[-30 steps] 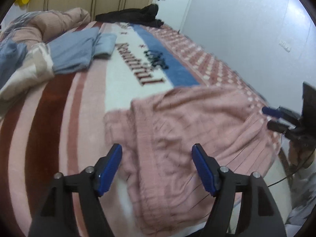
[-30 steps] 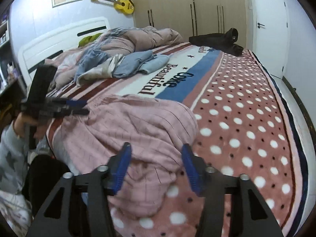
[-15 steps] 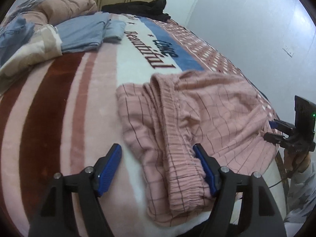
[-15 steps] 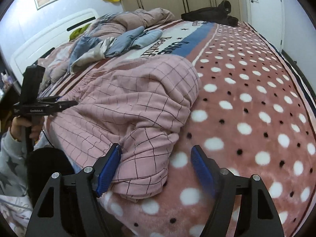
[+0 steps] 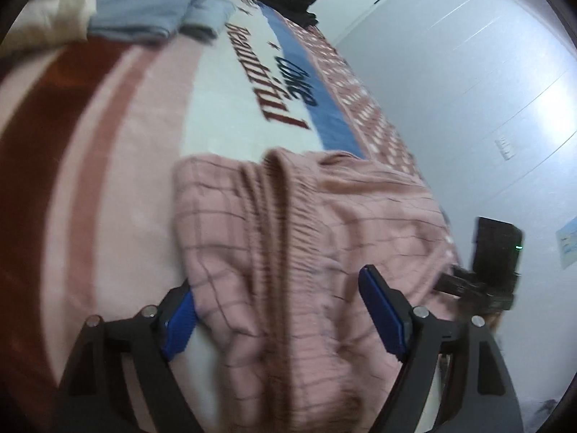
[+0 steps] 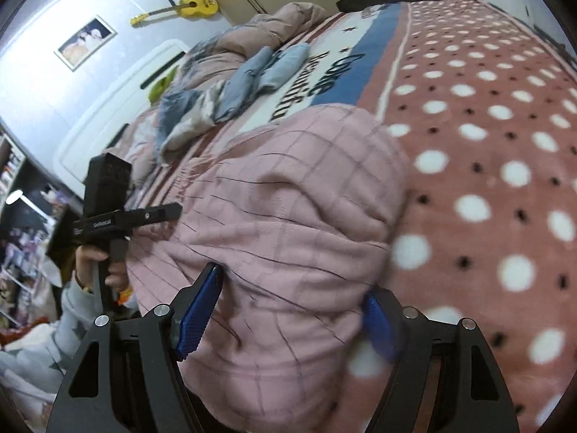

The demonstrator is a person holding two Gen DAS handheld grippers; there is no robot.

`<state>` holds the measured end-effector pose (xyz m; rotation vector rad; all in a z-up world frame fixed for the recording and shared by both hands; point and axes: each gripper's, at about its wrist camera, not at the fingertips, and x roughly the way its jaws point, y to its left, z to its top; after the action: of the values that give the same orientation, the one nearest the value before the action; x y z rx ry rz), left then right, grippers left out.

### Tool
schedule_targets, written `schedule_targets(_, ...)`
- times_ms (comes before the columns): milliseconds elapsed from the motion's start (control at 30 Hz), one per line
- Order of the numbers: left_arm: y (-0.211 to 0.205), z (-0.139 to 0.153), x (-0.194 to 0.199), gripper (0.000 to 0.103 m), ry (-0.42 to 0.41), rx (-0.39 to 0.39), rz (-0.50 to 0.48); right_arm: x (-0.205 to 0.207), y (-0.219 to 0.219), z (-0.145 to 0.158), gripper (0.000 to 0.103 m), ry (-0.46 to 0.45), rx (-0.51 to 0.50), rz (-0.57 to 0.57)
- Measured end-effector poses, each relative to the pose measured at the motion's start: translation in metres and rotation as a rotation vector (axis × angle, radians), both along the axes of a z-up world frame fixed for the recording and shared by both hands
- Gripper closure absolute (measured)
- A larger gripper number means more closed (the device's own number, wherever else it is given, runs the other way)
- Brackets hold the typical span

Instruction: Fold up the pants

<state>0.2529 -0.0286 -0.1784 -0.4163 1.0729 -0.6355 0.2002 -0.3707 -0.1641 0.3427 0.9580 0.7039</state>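
One pair of pink checked pants (image 5: 306,238) lies bunched on the bed (image 5: 108,144). Two grippers, left gripper (image 5: 281,314) and right gripper (image 6: 288,310), tilt downward, fingers (image 5: 382,310) spread wide astride the cloth, the left's just widened, neither gripping.

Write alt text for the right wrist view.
Pink checked pants lie bunched on a polka-dot blanket, their near end between the open blue pads of the right hand-held gripper. The left hand-held gripper hovers at left.

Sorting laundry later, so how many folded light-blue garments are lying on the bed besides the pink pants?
2, side by side near the bedding heap: the larger blue garment and a smaller paler one beside the blanket's lettering. More may be hidden in the heap.
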Motion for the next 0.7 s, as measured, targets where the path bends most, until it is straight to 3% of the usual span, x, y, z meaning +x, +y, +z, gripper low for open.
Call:
schedule_targets(100,-0.008,-0.002,-0.004,0.05,0.026,-0.031,-0.008,0.005,0.006,-0.002,0.053,0.012,0.033,-0.006)
schedule_targets(167,-0.007,-0.004,-0.004,0.074,0.041,-0.064,-0.004,0.008,0.008,-0.002,0.064,0.02,0.033,-0.011)
schedule_targets(200,-0.004,-0.003,-0.004,0.078,0.041,-0.077,-0.003,0.009,0.009,0.0,0.066,0.02,0.026,-0.011)
schedule_targets(267,0.001,0.002,-0.005,0.083,0.02,-0.088,0.001,0.009,0.01,0.004,0.073,0.02,0.021,-0.01)
schedule_targets(467,0.03,0.038,-0.002,0.084,-0.085,-0.071,0.043,0.012,0.032,0.037,0.077,-0.031,-0.041,0.02)
schedule_targets(600,0.075,0.07,0.003,0.084,-0.167,-0.01,0.11,0.022,0.077,0.065,0.077,-0.086,-0.09,0.086)
schedule_targets(700,0.116,0.085,0.01,0.085,-0.181,0.037,0.165,0.038,0.126,0.079,0.077,-0.105,-0.099,0.133)
